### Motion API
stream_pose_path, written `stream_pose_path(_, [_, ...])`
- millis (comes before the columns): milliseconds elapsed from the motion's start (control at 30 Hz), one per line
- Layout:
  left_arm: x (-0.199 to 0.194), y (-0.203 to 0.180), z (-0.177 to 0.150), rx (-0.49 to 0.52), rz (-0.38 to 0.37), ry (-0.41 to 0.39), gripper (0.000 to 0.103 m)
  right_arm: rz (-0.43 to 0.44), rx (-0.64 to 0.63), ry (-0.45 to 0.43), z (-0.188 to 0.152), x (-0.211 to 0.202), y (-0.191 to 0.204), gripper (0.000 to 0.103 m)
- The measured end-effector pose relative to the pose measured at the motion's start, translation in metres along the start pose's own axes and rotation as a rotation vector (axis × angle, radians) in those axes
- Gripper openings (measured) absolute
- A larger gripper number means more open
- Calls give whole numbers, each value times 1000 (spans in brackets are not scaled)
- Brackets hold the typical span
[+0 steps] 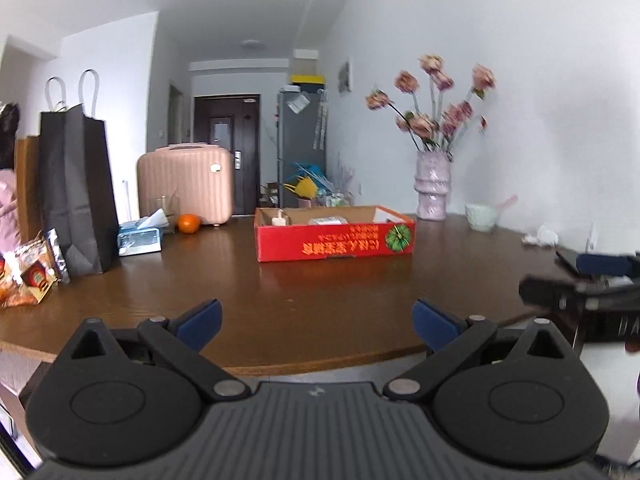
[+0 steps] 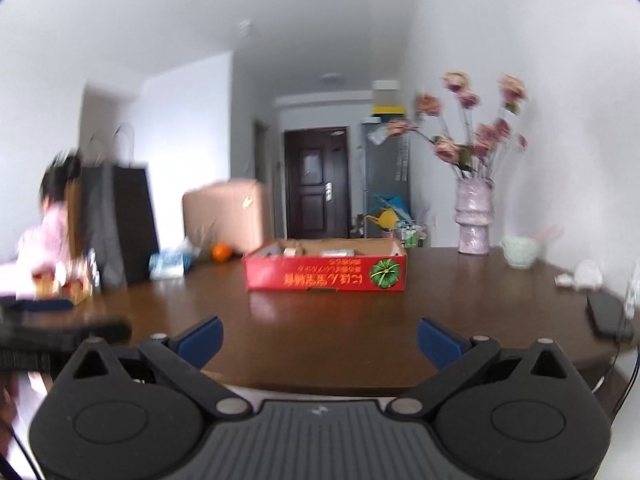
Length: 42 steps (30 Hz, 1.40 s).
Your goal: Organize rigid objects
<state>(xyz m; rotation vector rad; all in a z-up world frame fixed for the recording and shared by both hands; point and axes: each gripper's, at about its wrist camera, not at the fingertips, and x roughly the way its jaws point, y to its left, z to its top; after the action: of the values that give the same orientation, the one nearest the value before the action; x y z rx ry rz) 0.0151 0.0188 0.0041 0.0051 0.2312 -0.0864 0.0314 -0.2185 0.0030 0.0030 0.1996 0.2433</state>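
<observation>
Much of the right wrist view is smeared by motion, so the person in pink at its left edge and the packets beside them cannot be made out well. The box (image 1: 335,236), red with upside-down print and a green fruit picture, sits open-topped toward the far middle of the surface (image 1: 320,292); its front wall hides most of what lies inside, and only the tops of a small pale bottle-like thing (image 1: 280,217) and a flat white packet (image 1: 328,221) show above the rim. The left gripper (image 1: 316,322) hangs over the near edge with its jaws spread wide and nothing between them; the right gripper (image 2: 319,340) is likewise wide open and empty, also at the near edge. In the left view the right gripper enters only as a dark, blurred shape cut off at the right border. At the left edge stand a black bag (image 1: 74,188), snack packets (image 1: 30,280), a tissue pack (image 1: 140,238) and an orange (image 1: 189,223). At the far right corner stand a vase (image 1: 433,186) of pink flowers and a pale bowl (image 1: 482,217); a dark phone (image 2: 608,314) lies at the right edge. Nothing stands between the jaws and the box.
</observation>
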Motion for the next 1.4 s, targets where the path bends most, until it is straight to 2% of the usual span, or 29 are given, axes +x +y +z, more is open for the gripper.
stream_pose_path(167, [-2, 3, 4, -2, 31, -24, 103, 27, -36, -21, 4, -4, 8, 103])
stream_pose_path(433, [-1, -1, 4, 20, 12, -16, 103, 38, -9, 7, 6, 3, 6, 103])
stream_pose_path(1400, [0, -2, 4, 22, 0, -9, 103, 36, -1, 14, 6, 6, 5, 103])
